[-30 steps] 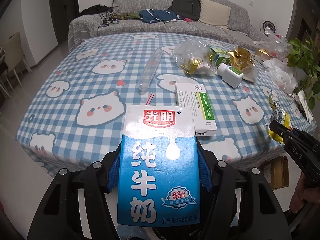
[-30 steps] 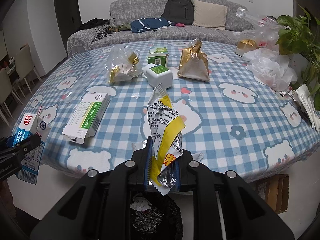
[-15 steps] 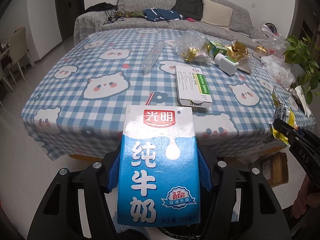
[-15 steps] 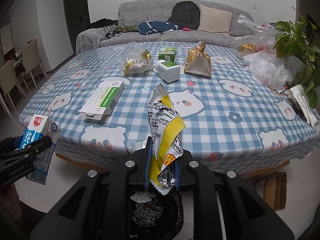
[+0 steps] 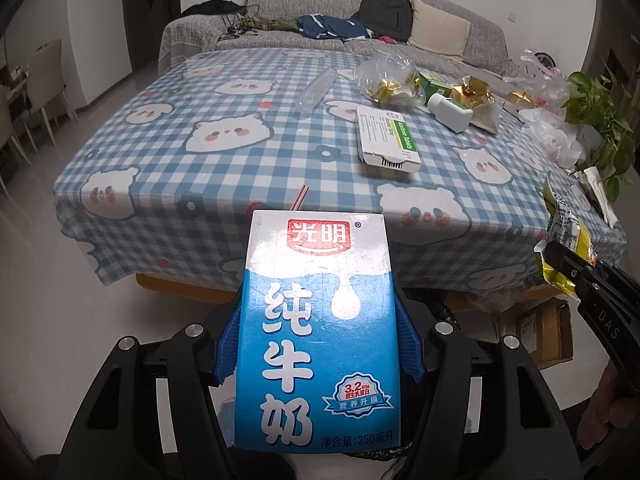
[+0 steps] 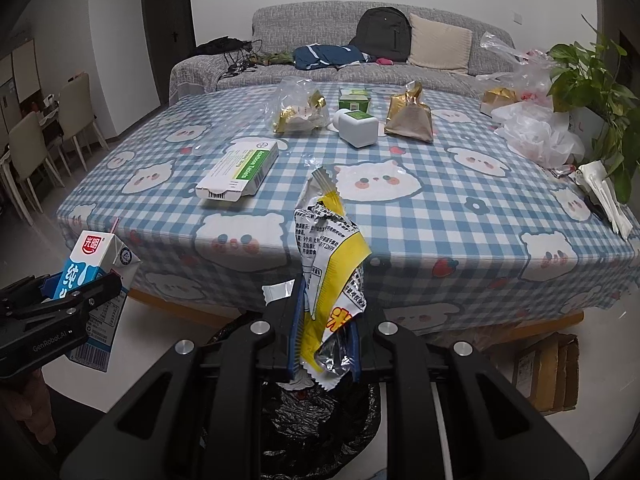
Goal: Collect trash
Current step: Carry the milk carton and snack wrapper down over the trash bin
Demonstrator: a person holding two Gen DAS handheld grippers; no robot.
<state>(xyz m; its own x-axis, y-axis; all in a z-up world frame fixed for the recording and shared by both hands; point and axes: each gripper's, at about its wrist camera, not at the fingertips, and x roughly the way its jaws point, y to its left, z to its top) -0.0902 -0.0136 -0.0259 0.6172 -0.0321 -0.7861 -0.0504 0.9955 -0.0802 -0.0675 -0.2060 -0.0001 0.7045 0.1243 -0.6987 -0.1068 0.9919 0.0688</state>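
Observation:
My left gripper [image 5: 318,344] is shut on a blue and white milk carton [image 5: 318,320] with a red and white straw, held upright off the table's near edge. It also shows in the right wrist view [image 6: 90,276]. My right gripper [image 6: 324,344] is shut on a crumpled yellow and silver snack wrapper [image 6: 332,264], held above a black trash bag [image 6: 320,428] on the floor. The wrapper also shows at the right of the left wrist view [image 5: 564,232].
The checked table [image 6: 440,216] holds a white and green tablet box [image 6: 240,170], a white bottle [image 6: 358,130], a clear bag with gold wrappers [image 6: 298,108], a gold bag [image 6: 410,116], white plastic bags [image 6: 536,132] and a plant [image 6: 596,92]. A cardboard box [image 6: 546,368] lies under the table.
Both grippers have pulled back from the table with their loads and now sit off its near edge. The black trash bag shows more fully under the right gripper.

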